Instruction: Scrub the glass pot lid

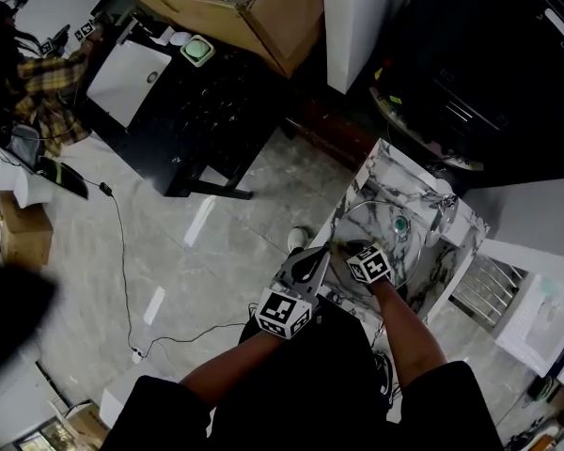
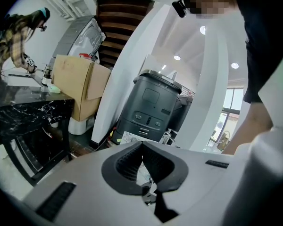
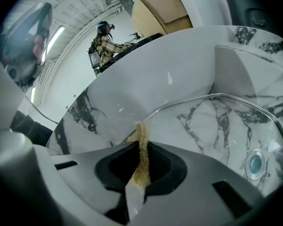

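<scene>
Glass pot lid [image 3: 226,126] lies flat on the marble table [image 3: 132,74] just ahead of the right hand-held gripper [image 3: 141,146], which pinches a tan scrub pad [image 3: 142,138] at its near rim; the left hand-held gripper [image 2: 142,147] is closed and empty, and scrubbing seems barely begun.

Pot lid [image 3: 212,135] flat on counter [image 3: 132,84]; scrubber [image 3: 142,161] in right tongs [image 3: 141,144] at rim.
</scene>
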A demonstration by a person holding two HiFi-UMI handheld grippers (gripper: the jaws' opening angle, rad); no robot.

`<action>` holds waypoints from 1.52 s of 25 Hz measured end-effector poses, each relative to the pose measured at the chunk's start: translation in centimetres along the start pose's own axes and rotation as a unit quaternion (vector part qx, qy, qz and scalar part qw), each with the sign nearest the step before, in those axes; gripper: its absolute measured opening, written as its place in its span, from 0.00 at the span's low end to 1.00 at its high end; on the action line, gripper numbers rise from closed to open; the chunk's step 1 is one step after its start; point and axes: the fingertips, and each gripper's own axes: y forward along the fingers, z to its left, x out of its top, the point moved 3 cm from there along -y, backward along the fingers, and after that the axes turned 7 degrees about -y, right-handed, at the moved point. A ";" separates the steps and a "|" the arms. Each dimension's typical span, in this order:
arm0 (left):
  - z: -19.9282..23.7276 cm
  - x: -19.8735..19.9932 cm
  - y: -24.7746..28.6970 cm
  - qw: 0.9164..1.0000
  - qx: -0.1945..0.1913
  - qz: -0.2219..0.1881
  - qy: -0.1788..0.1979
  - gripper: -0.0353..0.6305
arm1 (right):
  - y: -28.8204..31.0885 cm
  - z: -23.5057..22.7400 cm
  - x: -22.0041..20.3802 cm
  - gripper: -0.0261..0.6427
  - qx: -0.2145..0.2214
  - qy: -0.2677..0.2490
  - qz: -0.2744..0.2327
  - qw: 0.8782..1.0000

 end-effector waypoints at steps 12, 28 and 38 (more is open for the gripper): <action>0.8 0.5 0.2 1.000 0.002 0.006 -0.002 0.07 | -0.6 -5.5 2.1 0.12 -0.041 0.048 -0.036 0.997; 0.5 0.6 0.8 1.000 0.001 0.007 0.001 0.08 | -3.5 -11.2 1.8 0.12 -0.128 0.074 -0.058 0.987; 0.1 0.3 0.9 1.000 -0.005 0.013 0.008 0.08 | -5.9 -12.8 -0.3 0.12 -0.171 0.079 -0.055 0.981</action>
